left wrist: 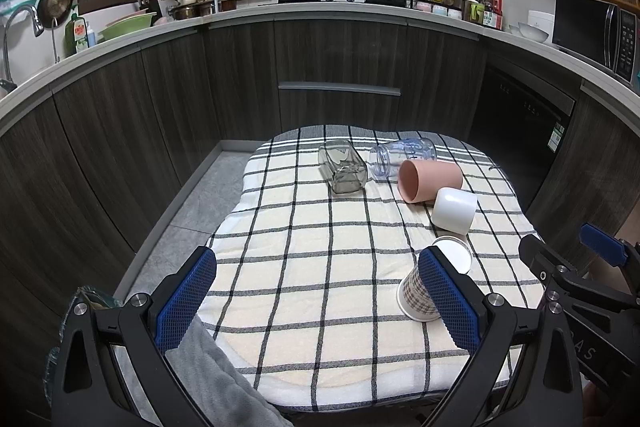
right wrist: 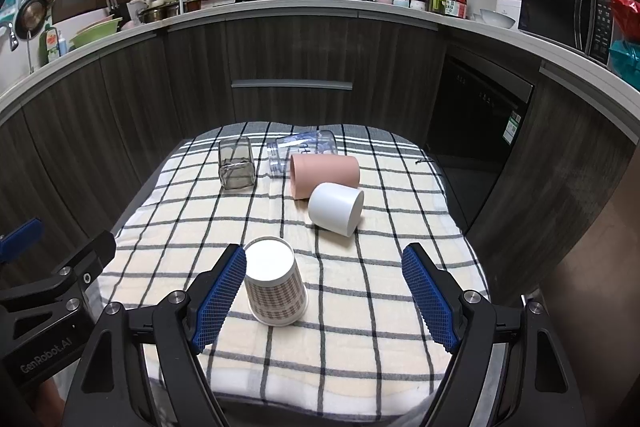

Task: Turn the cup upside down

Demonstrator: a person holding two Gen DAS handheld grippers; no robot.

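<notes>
1. a paper cup (right wrist: 275, 285) with a brown check pattern is seen standing mouth-down on the checked cloth (right wrist: 360, 307) covering the bench, its white base facing up.
2. the right gripper (right wrist: 326, 297) is held with jaws wide apart; nothing is clamped. the cup lies between the jaws, just beside the left-hand blue pad (right wrist: 222, 297), and well apart from the other pad. contact with the pad cannot be told.
3. the left gripper (left wrist: 316, 301) is likewise held with jaws wide apart and empty. in its view the paper cup (left wrist: 416, 293) is partly hidden behind the right-hand blue pad (left wrist: 448, 299), outside the gap between the jaws.
4. farther back on the cloth four vessels are noted lying on their sides: a white cup (right wrist: 335, 209), a pink cup (right wrist: 324, 174) touching it, a clear bottle (right wrist: 302, 149) behind the pink cup, and a square glass jar (right wrist: 236, 163) apart to the left.
5. kitchen cabinets (right wrist: 292, 87) are seen behind the bench.
</notes>
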